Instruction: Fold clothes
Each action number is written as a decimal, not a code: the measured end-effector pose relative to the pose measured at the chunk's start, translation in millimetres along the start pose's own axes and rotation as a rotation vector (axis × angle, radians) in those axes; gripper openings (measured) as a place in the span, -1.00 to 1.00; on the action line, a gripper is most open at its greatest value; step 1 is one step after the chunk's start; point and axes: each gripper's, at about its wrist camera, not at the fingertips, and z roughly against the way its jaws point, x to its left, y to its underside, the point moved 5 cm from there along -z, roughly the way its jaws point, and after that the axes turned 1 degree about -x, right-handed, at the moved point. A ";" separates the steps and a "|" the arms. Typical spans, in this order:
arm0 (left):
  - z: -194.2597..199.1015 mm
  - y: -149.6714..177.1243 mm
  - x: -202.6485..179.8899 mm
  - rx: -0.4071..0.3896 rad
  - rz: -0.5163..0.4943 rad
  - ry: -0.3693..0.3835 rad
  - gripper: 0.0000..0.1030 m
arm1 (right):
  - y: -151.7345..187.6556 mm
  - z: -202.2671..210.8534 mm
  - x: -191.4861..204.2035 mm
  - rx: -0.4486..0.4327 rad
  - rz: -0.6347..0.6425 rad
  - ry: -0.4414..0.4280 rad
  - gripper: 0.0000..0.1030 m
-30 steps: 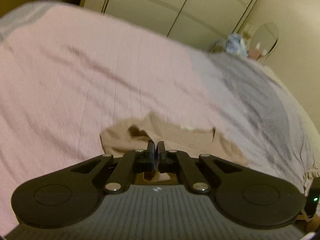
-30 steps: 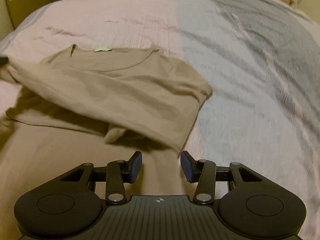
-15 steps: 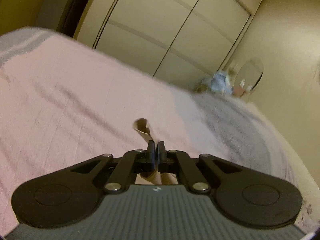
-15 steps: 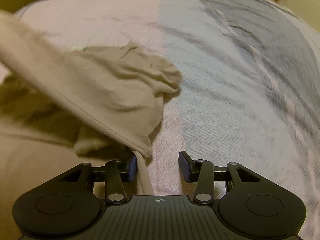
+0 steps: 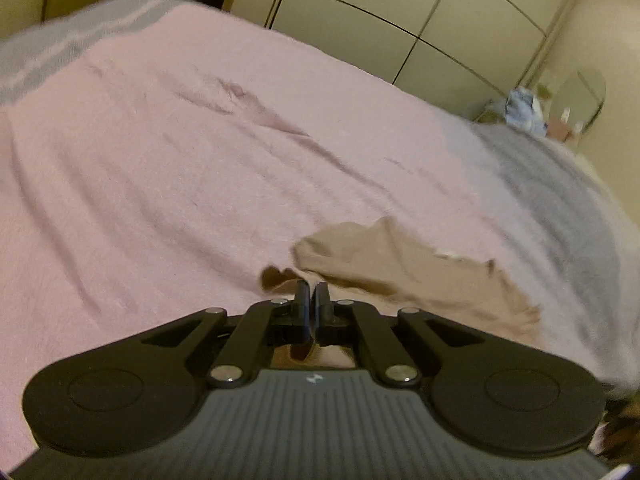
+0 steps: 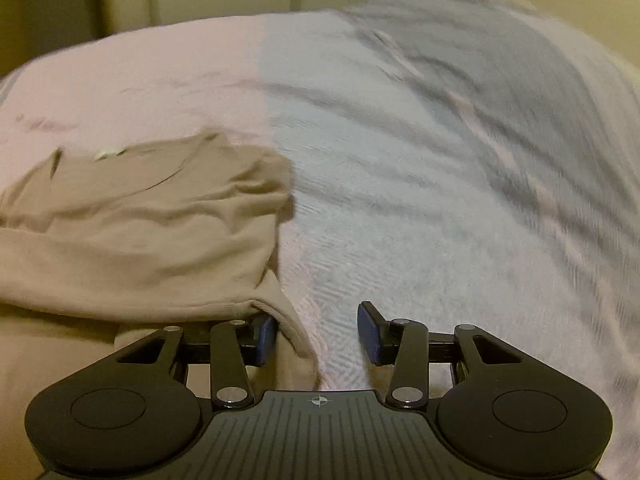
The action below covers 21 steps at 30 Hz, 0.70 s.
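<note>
Shirt (image 6: 132, 232) now bunched, sleeve folded in

One shirt (image 6: 140, 232), one bedspread (image 6: 400, 160), two tools: left (image 5: 311, 294), right (image 6: 316, 332)

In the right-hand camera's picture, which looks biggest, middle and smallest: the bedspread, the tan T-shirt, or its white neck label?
1. Bedspread, filling most of the view.
2. Tan T-shirt, lying on it at the left.
3. White neck label, tiny.

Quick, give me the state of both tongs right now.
Left tongs: shut on a pinch of the tan shirt.
Right tongs: open, holding nothing; the shirt's edge lies between the fingers.
</note>
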 end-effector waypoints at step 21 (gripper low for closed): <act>-29.5 49.1 25.5 0.179 0.069 0.030 -1.00 | 26.8 -4.7 -65.8 0.156 -0.539 -0.076 -0.17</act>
